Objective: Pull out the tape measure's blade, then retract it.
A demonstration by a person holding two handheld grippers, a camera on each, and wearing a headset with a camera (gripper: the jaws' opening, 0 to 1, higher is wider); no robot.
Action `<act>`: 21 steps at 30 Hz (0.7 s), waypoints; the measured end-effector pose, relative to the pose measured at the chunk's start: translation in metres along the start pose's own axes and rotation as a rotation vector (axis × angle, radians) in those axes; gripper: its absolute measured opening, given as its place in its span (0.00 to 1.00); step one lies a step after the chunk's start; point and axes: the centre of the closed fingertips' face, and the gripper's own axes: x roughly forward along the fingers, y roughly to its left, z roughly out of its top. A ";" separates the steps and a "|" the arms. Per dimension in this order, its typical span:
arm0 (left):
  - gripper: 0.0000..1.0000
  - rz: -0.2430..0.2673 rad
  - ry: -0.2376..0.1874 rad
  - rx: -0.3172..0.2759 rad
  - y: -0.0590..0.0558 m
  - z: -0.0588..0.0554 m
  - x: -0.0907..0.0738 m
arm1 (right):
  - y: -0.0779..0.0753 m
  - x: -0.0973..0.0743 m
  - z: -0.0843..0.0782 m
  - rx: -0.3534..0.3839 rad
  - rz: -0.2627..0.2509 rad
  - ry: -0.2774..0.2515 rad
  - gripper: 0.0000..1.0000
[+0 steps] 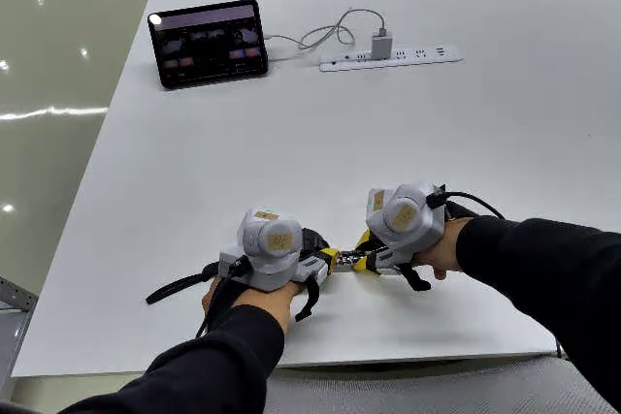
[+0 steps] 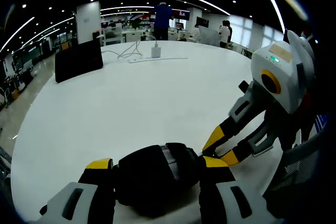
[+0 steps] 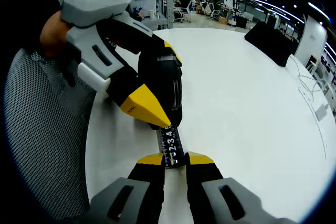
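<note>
Step in hand: I judge the pull-out has only just begun. A short run of numbered blade (image 3: 169, 141) shows between the case and my right jaws.

Tape measure: the black tape measure case (image 2: 157, 182) sits low on the white table (image 1: 291, 123), near its front edge at 6 o'clock in the head view. The blade leaves the case toward 3 o'clock.

Left gripper (image 2: 157, 163): the jaws stand at a middling spread, set by the case's width, and press on both of its sides. I read this as a firm clamp.

Right gripper (image 3: 176, 159): the jaws are nearly together, pinching the blade close to its end. In its own view the case lies at 12 o'clock, just beyond the tips.

Doing it well: I would hold the case steady with the left gripper and draw the right one straight away toward 3 o'clock, along the blade's own line and low over the table. I would not twist, since a roll of the wrist could kink the blade.

Risk: the pinch covers a thin strip. If it slackens, I expect the blade to spring back into the case.
</note>
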 end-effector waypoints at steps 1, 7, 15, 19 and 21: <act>0.61 -0.001 0.000 0.000 0.000 0.000 0.000 | 0.000 0.000 -0.001 -0.002 0.001 -0.001 0.11; 0.61 -0.001 -0.001 -0.002 0.000 0.000 0.000 | 0.002 0.001 0.000 -0.007 -0.001 -0.008 0.11; 0.60 -0.014 -0.003 -0.019 0.002 0.001 0.000 | 0.004 0.003 0.001 -0.021 0.008 -0.011 0.11; 0.60 -0.018 -0.003 -0.024 0.002 0.001 0.000 | 0.005 0.004 0.004 -0.023 0.007 -0.015 0.11; 0.60 -0.018 -0.002 -0.023 0.001 0.001 0.000 | 0.006 0.005 0.006 -0.024 0.008 -0.018 0.11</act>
